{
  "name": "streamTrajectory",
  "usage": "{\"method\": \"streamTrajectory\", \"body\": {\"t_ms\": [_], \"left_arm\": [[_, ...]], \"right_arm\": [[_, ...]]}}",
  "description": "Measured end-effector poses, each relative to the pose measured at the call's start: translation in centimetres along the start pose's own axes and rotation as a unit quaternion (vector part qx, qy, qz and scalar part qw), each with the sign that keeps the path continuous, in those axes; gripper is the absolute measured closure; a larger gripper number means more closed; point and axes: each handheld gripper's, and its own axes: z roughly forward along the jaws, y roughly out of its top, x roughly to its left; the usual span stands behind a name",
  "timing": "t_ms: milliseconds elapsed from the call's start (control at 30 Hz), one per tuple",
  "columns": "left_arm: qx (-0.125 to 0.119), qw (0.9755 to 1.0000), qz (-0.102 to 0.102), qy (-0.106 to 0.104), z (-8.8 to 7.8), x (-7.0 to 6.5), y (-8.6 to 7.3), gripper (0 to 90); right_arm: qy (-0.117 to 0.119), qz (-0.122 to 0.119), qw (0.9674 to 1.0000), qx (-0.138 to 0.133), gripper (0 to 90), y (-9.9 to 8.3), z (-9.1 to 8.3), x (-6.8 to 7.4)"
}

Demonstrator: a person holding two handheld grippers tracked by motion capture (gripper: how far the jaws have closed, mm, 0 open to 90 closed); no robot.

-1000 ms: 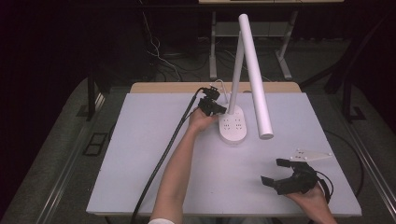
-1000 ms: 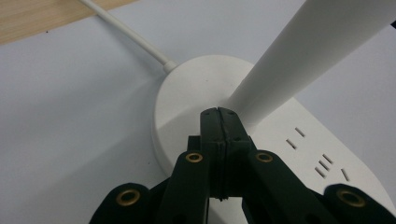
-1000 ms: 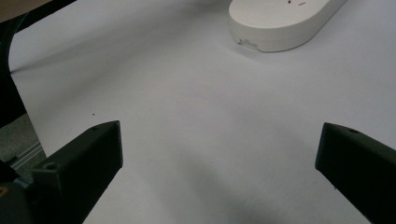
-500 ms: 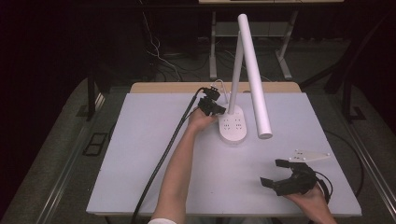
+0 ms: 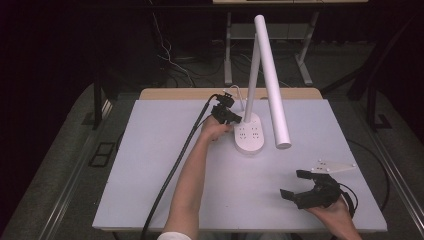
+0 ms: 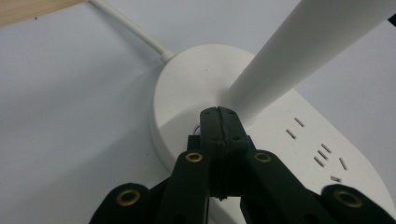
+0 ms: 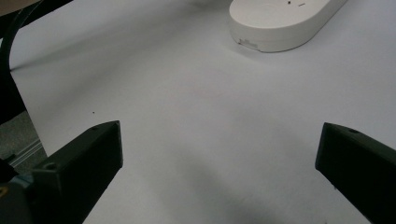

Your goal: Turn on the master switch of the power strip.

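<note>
Desk lamp (image 5: pixel 260 100): standing upright toward the far middle of the worktop (image 5: pixel 150 165), its oval base (image 5: pixel 249 135) flat on the surface, stem rising to a long white head that slopes down to my right

Left hand-held gripper (image 5: pixel 231 118): I've got it at the far end of the base; in the left gripper view the jaws are pressed fully together, tip (image 6: pixel 218 114) down on the base top right at the foot of the stem (image 6: pixel 299 51), nothing pinched between them

Under the tip: a faint bluish spot peeks out beside it, maybe a touch switch, I can't tell for sure

Right hand-held gripper (image 5: pixel 299 185): parked near the front right corner of the worktop, jaws spread wide, holding nothing, well apart from the lamp

Progress: tip looks in place for a press on the base; lamp head shows no glow that I can make out, so I judge the switching not yet confirmed

Left to do: see whether the lamp lights, then lift my left off
</note>
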Motion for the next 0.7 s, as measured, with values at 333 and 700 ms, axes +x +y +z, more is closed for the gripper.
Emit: {"method": "streamTrajectory", "body": {"t_ms": [333, 700], "left_arm": [[-0.008, 0.9998, -0.016, 0.0, 0.15, 0.21, -0.05, 90.0], [-0.009, 0.9998, 0.013, 0.01, 0.03, -0.06, -0.14, 90.0]], "right_arm": [[0.0, -0.001, 1.0, -0.001, 0.2, 0.01, -0.1, 0.04], [-0.002, 0.001, 1.0, -0.003, 0.2, 0.0, -0.15, -0.09]]}}
